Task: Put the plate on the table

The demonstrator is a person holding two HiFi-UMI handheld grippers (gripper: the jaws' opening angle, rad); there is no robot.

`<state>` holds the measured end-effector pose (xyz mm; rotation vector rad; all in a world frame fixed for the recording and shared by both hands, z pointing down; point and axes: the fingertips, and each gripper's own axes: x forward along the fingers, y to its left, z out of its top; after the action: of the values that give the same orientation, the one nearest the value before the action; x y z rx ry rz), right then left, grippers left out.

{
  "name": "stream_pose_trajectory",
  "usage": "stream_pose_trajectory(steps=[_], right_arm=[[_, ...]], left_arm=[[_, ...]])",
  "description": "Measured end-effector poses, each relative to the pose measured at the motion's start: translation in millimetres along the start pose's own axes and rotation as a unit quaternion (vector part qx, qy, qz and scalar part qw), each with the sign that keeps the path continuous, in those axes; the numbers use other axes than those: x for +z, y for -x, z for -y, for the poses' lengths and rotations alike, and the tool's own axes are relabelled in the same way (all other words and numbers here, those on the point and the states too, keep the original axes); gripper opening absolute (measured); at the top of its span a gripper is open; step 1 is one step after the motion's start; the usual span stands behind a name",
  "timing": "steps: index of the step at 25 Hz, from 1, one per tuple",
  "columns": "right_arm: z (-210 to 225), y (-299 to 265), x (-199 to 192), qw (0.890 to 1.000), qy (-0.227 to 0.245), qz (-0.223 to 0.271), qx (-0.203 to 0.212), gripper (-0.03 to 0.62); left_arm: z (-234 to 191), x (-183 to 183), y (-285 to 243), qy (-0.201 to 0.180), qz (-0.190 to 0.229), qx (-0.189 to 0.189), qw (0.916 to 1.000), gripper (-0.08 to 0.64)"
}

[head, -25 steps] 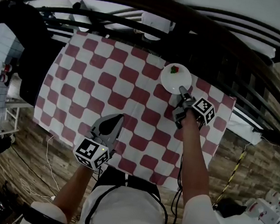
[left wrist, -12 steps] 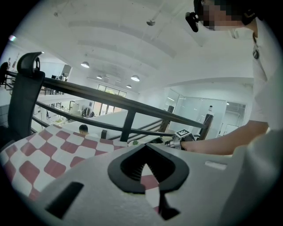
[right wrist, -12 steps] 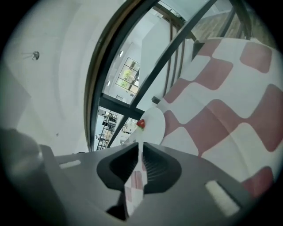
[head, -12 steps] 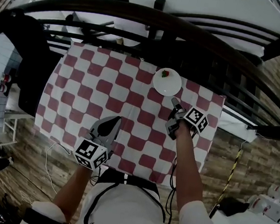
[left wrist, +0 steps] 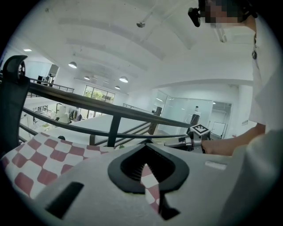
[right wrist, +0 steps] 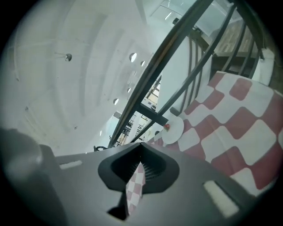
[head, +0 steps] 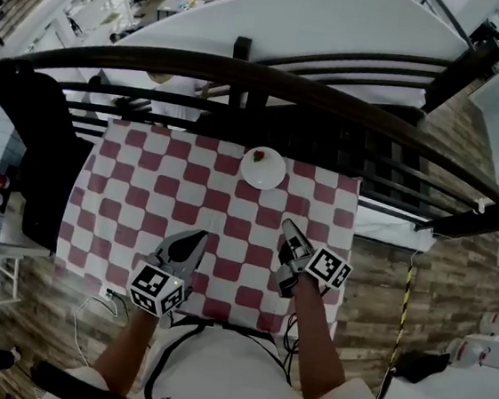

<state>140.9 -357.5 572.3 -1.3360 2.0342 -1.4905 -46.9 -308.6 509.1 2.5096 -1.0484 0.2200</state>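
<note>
Both grippers are empty: the right gripper (head: 288, 234) has its jaws clenched together with only the checked cloth (head: 144, 182) showing through the slit, and the left gripper (head: 196, 240) likewise has its jaws pressed together on nothing. The plate (head: 263, 167) rests on the tabletop at its far side, close to the edge below the railing (head: 246, 70) and well apart from both grippers, with a small red item (head: 258, 157) on it. The placing looks done, so the likeliest trouble comes from the cloth. It hangs over the near edge right by the person's body, and both grippers hover low above it, so a snag or a lean there could drag the cloth and carry the plate with it. Because the plate sits near the far edge, a shove in that direction could tip it off toward the railing. Any jolt could also send the red item rolling off the plate, which appears shallow.
</note>
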Motion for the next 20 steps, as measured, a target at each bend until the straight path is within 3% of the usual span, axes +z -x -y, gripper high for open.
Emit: stream_pose_trajectory(steps=[20], right_arm=[[-107.6, 98.9, -16.2, 0.992, 0.105, 0.048, 0.058, 0.006]], left_arm=[[25.7, 35.5, 28.5, -0.025, 0.022, -0.039, 0.9987, 0.005]])
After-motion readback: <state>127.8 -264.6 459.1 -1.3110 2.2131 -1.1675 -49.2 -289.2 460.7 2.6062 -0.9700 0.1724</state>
